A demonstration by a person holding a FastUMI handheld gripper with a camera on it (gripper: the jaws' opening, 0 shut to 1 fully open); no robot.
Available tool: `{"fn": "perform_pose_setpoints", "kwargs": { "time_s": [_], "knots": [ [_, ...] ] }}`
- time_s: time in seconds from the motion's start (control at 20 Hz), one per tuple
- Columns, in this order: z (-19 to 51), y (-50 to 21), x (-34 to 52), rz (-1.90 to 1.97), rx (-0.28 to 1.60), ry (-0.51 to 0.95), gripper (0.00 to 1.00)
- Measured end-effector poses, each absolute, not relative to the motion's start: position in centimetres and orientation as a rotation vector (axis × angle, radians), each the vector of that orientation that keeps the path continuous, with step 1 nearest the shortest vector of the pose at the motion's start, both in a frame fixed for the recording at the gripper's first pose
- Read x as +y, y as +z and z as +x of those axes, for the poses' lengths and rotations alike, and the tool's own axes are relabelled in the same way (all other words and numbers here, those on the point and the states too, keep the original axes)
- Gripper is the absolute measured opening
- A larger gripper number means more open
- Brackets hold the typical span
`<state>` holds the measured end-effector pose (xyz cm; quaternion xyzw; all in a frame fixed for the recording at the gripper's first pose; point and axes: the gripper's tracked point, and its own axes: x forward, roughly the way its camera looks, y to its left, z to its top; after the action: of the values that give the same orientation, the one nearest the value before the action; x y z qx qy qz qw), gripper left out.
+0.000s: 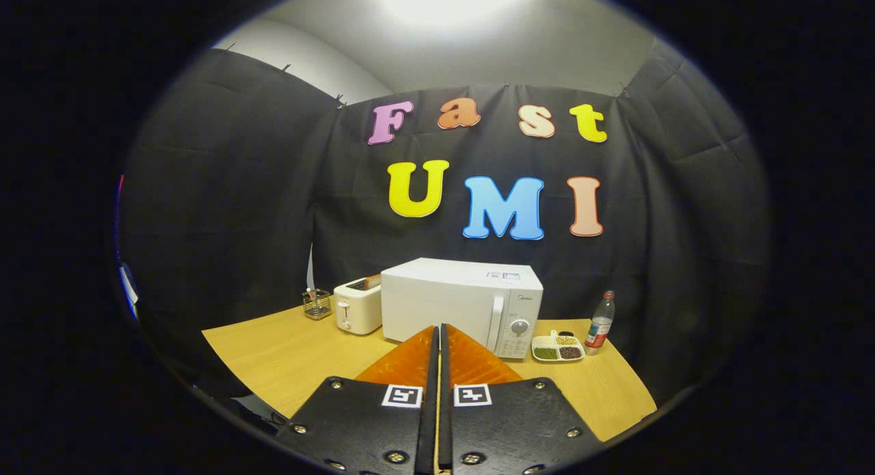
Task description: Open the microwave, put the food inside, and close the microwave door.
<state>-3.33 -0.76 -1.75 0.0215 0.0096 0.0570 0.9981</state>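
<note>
The gripper (439, 335) is hovering over the near part of a wooden table (287, 355), its two fingers (410, 365) lying pressed together with nothing between them, their tips pointing at the front of the microwave (459, 303). The microwave is sitting toward the back of the table with its door shut, the door's upright handle (495, 324) standing just to the right of the fingertips and the round dial (519, 327) showing on the control panel beside it. A toaster (357, 307) is standing just left of the microwave, something brownish sticking up from its slot, and a small wire basket (316, 304) is sitting left of the toaster. The food is lying in a divided plate (558, 348) on the table just right of the microwave's front corner, well apart from the fingers; its compartments are holding green, dark and pale portions. A bottle (600, 322) with a red cap is standing upright just right of the plate, against the black cloth wall.
</note>
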Motion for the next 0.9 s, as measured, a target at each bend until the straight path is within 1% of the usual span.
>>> {"fn": "perform_pose_setpoints", "kwargs": {
  "time_s": [0.1,0.25,0.4,0.45,0.5,0.55,0.7,0.9],
  "knots": [
    [-4.9,0.1,-1.4,0.056,-0.023,0.101,0.03],
    [-6.2,1.9,-2.4,0.018,-0.081,0.04,0.02],
    [-6.7,2.0,-2.9,-0.055,-0.096,-0.025,0.72],
    [-6.6,1.9,-2.8,-0.059,-0.101,-0.031,0.8],
    [-6.4,1.8,-2.4,-0.051,-0.1,-0.022,0.93],
    [-6.3,1.7,-1.9,-0.035,-0.096,-0.005,0.97],
    [-6.5,2.2,-1.7,0.013,-0.108,0.027,0.97],
    [-6.6,2.2,-2.1,0.0,-0.117,0.023,0.97]
  ]
}}
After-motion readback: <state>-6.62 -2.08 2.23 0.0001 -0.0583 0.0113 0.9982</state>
